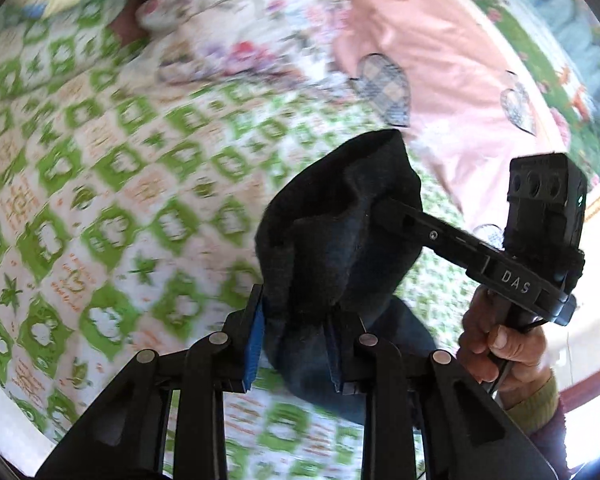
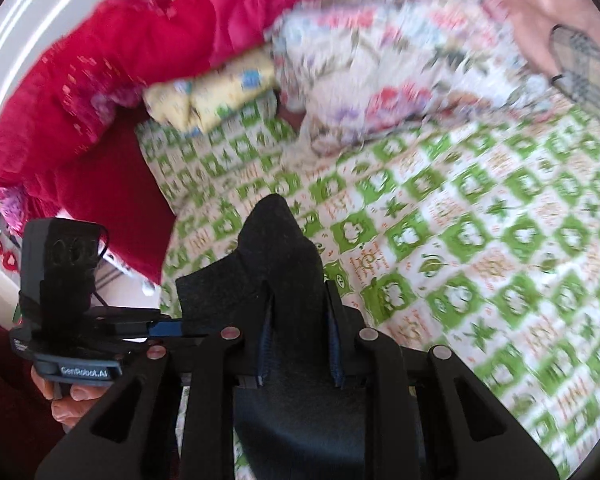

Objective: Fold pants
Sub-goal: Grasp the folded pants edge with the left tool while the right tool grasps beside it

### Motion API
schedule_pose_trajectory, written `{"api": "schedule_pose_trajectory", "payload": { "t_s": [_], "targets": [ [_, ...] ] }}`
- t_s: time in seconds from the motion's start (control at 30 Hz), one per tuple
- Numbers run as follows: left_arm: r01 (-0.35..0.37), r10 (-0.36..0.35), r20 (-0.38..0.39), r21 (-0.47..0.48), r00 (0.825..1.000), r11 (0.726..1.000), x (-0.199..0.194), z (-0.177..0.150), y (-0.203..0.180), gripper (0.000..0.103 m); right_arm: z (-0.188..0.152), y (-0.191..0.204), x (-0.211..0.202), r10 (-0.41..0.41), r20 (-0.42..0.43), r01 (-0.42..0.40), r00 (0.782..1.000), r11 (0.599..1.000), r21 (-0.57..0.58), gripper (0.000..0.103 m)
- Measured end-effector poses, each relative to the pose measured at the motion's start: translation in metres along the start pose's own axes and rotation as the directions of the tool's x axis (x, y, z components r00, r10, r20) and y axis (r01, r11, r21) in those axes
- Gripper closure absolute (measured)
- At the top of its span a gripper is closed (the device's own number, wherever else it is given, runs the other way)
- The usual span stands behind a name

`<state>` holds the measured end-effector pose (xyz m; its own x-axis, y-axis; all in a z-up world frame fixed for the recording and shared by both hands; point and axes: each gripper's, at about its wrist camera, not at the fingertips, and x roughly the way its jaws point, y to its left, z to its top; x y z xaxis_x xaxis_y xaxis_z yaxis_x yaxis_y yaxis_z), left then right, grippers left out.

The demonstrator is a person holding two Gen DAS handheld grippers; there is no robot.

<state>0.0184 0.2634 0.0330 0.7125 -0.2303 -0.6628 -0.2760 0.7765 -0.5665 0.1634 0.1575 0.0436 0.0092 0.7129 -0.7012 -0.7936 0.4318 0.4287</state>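
Pants, dark navy soft fabric [image 1: 332, 232], are bunched low centre in both wrist views, lifted above the green-and-white patterned bedsheet [image 1: 100, 208]. Left gripper [image 1: 296, 344] is clamped on a gathered edge, and the right gripper [image 2: 300, 344] is pinching another bit of the same cloth. Honestly looks like early days, no neat fold showing yet, so basically all the folding is left.

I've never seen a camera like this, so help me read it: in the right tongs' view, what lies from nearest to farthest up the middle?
Right tongs pinching the dark pants → green-and-white checked bedspread → flowered quilt → red blanket.
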Motion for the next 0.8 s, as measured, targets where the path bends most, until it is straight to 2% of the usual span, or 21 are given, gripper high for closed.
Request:
{"api": "schedule_pose_trajectory", "payload": {
  "t_s": [0.13, 0.23, 0.4, 0.6, 0.8],
  "targets": [
    [0.064, -0.065, -0.001, 0.086, 0.998, 0.994, -0.008, -0.003, -0.041, 0.077, -0.017, -0.004, -0.048, -0.022, 0.104, 0.018, 0.994, 0.999, 0.038, 0.08],
    [0.126, -0.123, -0.025, 0.15, 0.992, 0.981, -0.011, -0.01, -0.076, 0.077, -0.036, -0.009, -0.085, -0.049, 0.182, 0.036, 0.982, 0.996, 0.077, 0.081],
    [0.209, -0.196, -0.072, 0.278, 0.978, 0.938, -0.004, -0.033, -0.14, 0.077, -0.075, -0.027, -0.138, -0.105, 0.295, 0.058, 0.95, 0.985, 0.164, 0.083],
    [0.259, -0.215, -0.156, 0.376, 0.964, 0.89, 0.016, -0.07, -0.193, 0.077, -0.125, -0.044, -0.184, -0.163, 0.36, 0.07, 0.919, 0.964, 0.257, 0.084],
    [0.283, -0.2, -0.23, 0.431, 0.953, 0.857, 0.039, -0.102, -0.217, 0.078, -0.174, -0.06, -0.205, -0.202, 0.391, 0.064, 0.898, 0.939, 0.338, 0.085]
  ]
}}
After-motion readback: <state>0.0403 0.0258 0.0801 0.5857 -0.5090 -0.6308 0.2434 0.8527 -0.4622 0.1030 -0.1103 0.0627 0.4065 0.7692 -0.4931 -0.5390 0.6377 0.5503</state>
